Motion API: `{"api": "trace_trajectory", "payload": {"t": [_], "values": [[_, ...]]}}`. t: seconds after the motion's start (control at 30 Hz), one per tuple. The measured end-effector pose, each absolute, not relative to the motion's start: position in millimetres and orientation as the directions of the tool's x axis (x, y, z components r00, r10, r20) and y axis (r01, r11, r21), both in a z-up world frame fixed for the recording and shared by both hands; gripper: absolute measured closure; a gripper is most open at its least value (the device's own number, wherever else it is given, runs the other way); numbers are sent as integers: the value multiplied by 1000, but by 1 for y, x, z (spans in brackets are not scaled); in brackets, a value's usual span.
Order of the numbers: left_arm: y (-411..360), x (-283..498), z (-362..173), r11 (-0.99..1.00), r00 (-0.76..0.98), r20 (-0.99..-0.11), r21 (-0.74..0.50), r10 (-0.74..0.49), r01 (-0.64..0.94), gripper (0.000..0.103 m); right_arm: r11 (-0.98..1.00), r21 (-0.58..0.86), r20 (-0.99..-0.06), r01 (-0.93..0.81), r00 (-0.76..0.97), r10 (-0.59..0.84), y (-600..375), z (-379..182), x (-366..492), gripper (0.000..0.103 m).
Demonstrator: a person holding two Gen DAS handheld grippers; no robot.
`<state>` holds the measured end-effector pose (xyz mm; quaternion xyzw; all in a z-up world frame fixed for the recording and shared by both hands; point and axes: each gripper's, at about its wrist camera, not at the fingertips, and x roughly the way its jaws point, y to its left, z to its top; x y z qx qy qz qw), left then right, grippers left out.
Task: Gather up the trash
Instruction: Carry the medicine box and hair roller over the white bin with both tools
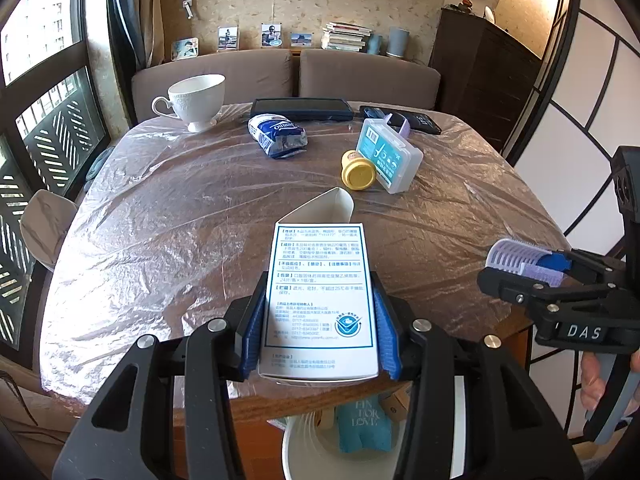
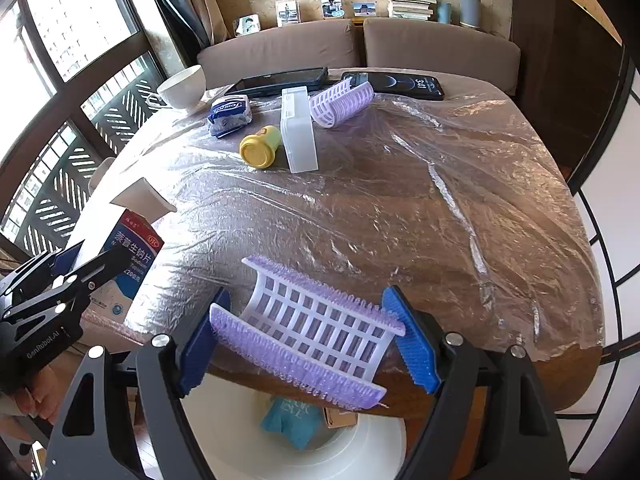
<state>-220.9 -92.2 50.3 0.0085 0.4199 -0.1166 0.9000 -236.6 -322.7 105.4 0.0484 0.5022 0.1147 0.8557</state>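
Two loads hang over the white bin (image 2: 384, 436) at six o'clock, below the counter (image 1: 160, 216) edge. The left gripper (image 1: 320, 336) has its jaws clamped on an opened medicine box (image 1: 320, 292), long axis toward twelve. The right gripper (image 2: 308, 340) pinches a purple hair roller (image 2: 308, 328) lying crosswise, nine to three.

Table (image 2: 580, 360): wood, covered by crinkled glossy clear plastic film (image 2: 400, 200). Medicine box (image 1: 320, 300): smooth printed cardboard. Hair roller (image 2: 308, 328): white plastic lattice with bristly purple strips. Cup (image 1: 198, 98): glossy, probably porcelain. Gripper pads (image 2: 412, 340): ribbed blue plastic.
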Motion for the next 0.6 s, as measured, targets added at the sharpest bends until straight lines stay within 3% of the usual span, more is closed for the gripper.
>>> {"api": "trace_trajectory", "payload": {"t": [0.6], "values": [[-95, -254, 48, 955, 577, -785, -63, -227, 291, 55, 959, 200, -852, -202, 447, 272, -333, 112, -269, 26]]}}
